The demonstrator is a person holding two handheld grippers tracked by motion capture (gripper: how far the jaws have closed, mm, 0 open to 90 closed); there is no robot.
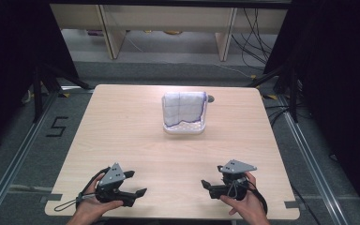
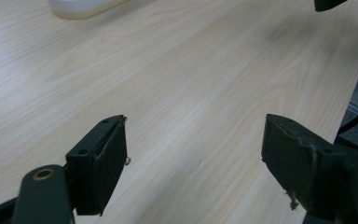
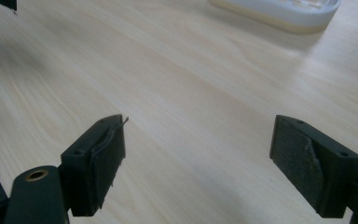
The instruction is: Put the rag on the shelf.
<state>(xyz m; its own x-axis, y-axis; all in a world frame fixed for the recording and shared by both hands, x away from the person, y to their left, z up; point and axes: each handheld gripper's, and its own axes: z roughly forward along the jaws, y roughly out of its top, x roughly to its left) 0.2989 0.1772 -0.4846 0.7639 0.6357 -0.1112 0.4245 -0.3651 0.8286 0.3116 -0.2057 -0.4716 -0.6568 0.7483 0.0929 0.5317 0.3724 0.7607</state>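
The light wooden counter (image 1: 136, 136) carries a white basket (image 1: 183, 127) at its far centre, well apart from both grippers. A white cloth with purple grid lines (image 1: 183, 108) stands folded in the basket, draped over its far wall, its long axis running left to right. The left gripper (image 1: 138, 183) at the near left and the right gripper (image 1: 205, 185) at the near right hover with jaws spread wide, holding nothing.

Bench (image 1: 122, 140): pale wood-grain top, squarish, filling the middle of the frame.
On it: white basket (image 1: 183, 128) draped with a white cloth (image 1: 183, 108) (purple-lined), upper centre.
Beside basket: small dark object (image 1: 210, 98), upper right, unclear.
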